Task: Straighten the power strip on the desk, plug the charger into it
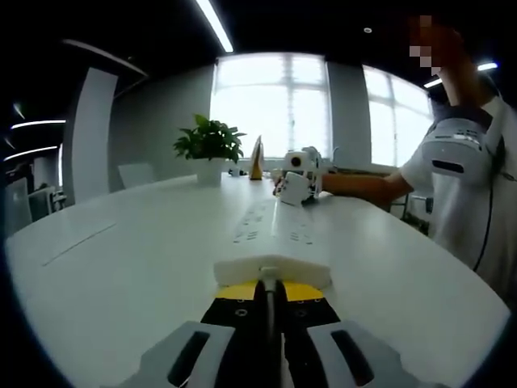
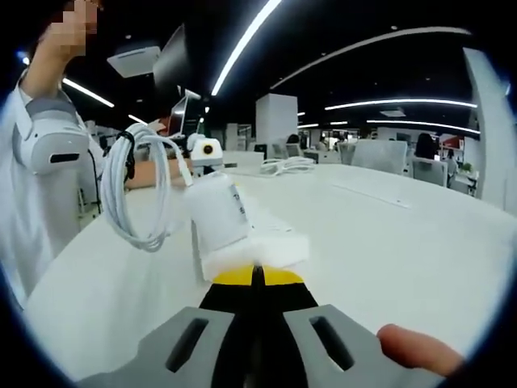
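Left gripper: fingers together, clamped on the near end of the white power strip, which runs away across the white surface toward 12 o'clock.
Far end of strip: right gripper seen at 1 o'clock, holding the charger there.
Right gripper: fingers closed on the strip's end; white charger stands at 11 o'clock, its coiled cable at 10 o'clock.
Hand: a fingertip at 4 o'clock.

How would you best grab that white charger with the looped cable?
Take the charger by its blocky body, jaws across its flat sides, coming from the end opposite the looped cable, which hangs to one side and could tangle. The right gripper appears shut on it like that.
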